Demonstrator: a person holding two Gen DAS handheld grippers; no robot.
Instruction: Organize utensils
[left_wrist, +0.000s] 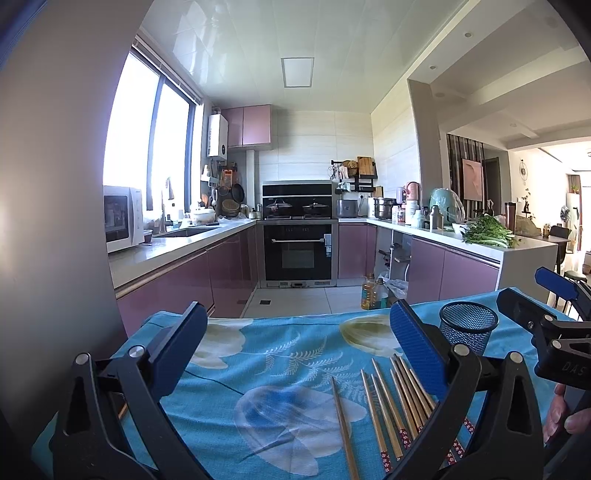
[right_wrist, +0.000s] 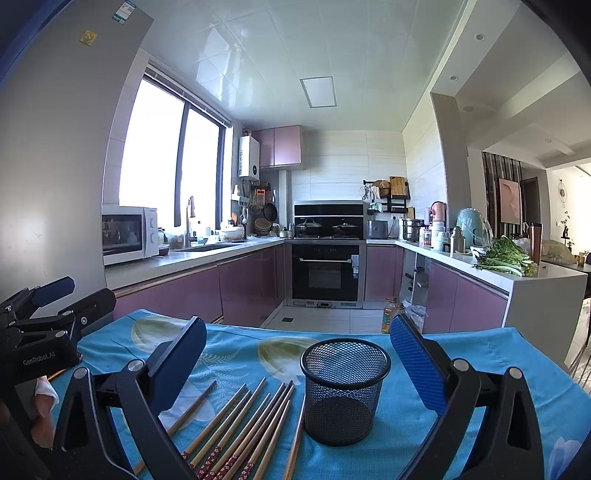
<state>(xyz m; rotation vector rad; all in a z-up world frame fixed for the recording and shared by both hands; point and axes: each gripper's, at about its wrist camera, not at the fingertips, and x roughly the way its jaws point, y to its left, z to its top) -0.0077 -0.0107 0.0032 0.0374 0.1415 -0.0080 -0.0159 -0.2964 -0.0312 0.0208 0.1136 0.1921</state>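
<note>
A: Any writing you can read?

B: "GenRobot.AI" on the left tongs (right_wrist: 55, 299) body, seen from the right wrist view, and "DAS" on the right tongs (left_wrist: 546, 295) body in the left wrist view. The sticker at the top of the fridge (right_wrist: 74, 110) is too small to read.

A: Where are the utensils?

B: The chopsticks (right_wrist: 243, 428) lie loose in a fan on the counter (right_wrist: 461, 343) with its blue floral cloth, just left of the black mesh cup (right_wrist: 345, 391). The cup stands upright between the right tongs' fingers, touching neither. The chopsticks run under the left tongs' right finger.

A: And the tongs?

B: Both spread wide, holding nothing.

A: Room to move?

B: The cloth left of the chopsticks is bare. The counter's far edge lies just behind the cup, with kitchen floor (left_wrist: 295, 299) beyond.
</note>
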